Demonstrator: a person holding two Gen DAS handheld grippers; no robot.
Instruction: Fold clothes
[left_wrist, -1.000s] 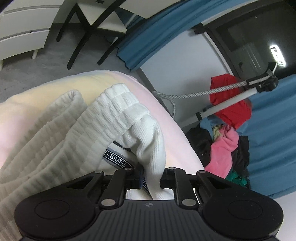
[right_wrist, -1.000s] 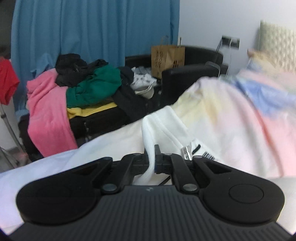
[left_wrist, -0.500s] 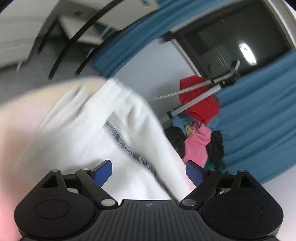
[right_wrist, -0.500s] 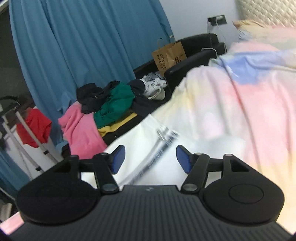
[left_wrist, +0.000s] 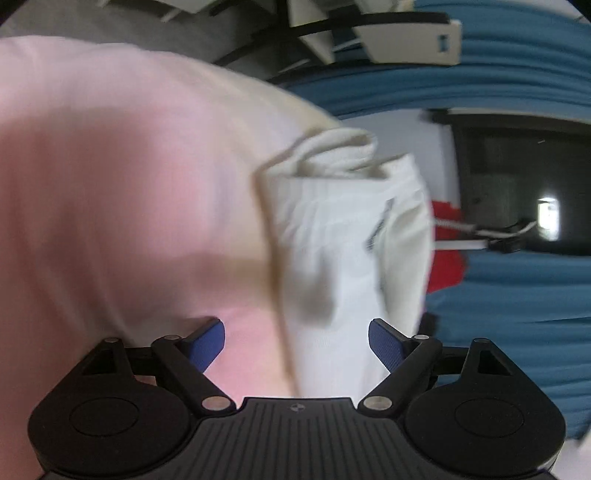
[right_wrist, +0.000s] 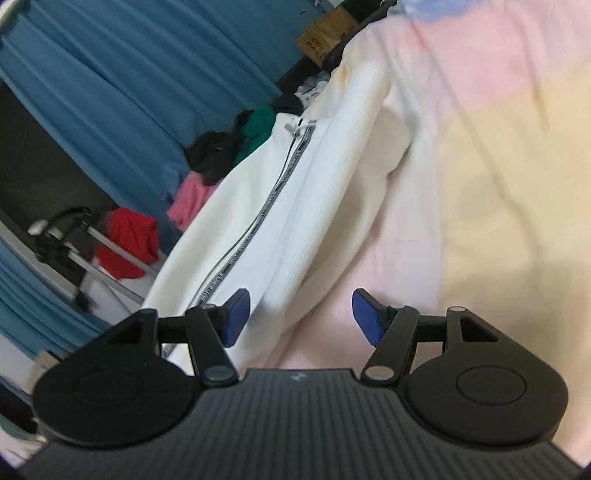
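Looking through the left wrist view: the left gripper stands with its jaws spread wide and nothing between the blue pads; it holds no cloth. The white ribbed garment lies ahead of it on the pastel bedspread, bunched into a long narrow strip with a rolled cuff or hem at the far end and a dark printed tape down one side. This view is smeared, so the edges of the cloth are hard to place; a grasp point is better chosen from the other camera. Right wrist view: the right gripper is likewise wide open and empty, its left pad just over the near edge of the garment, its right pad over bare bedspread. Here the garment reads sharper: doubled lengthwise, zip tape and puller running along its middle toward the far end, lying near the bed's edge beside the blue curtain. A heap of other clothes sits beyond, well apart. Judgement: the lengthwise fold looks laid, and the scene fits either a release after that fold or a reach for a cross fold; I cannot tell which. For any further fold, pinch both layers together at the corners, keep the two grippers level so the zip line stays straight, and lay the cloth down flat before letting go, since ribbed knit slumps and the upper layer could slide off.
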